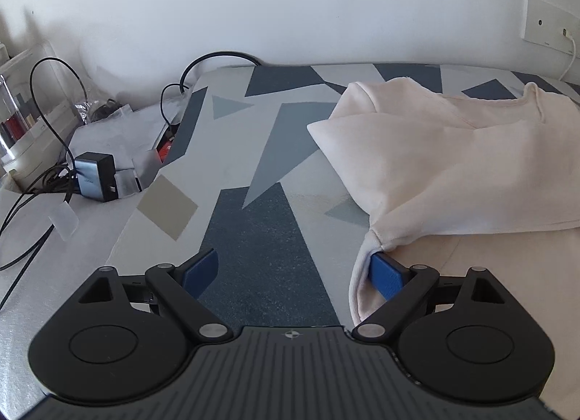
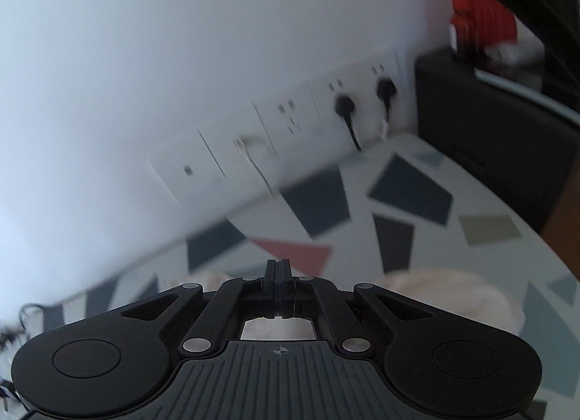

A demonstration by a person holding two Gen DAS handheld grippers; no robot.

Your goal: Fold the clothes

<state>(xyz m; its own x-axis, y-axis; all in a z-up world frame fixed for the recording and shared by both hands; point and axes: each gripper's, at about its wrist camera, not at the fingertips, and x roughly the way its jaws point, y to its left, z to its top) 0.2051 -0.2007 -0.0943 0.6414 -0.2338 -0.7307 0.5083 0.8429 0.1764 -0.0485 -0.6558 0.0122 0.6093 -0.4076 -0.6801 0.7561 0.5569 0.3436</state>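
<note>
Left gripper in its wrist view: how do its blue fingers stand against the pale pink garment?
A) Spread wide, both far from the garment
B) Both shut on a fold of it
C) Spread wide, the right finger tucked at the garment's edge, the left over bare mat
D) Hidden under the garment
C: the left gripper is wide open, one of its fingers sits under the pale pink garment edge, the other over the patterned mat.

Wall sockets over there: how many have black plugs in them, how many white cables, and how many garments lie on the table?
Black plugs: 2
White cables: 2
Cream garment: 1
Total: 5
</note>
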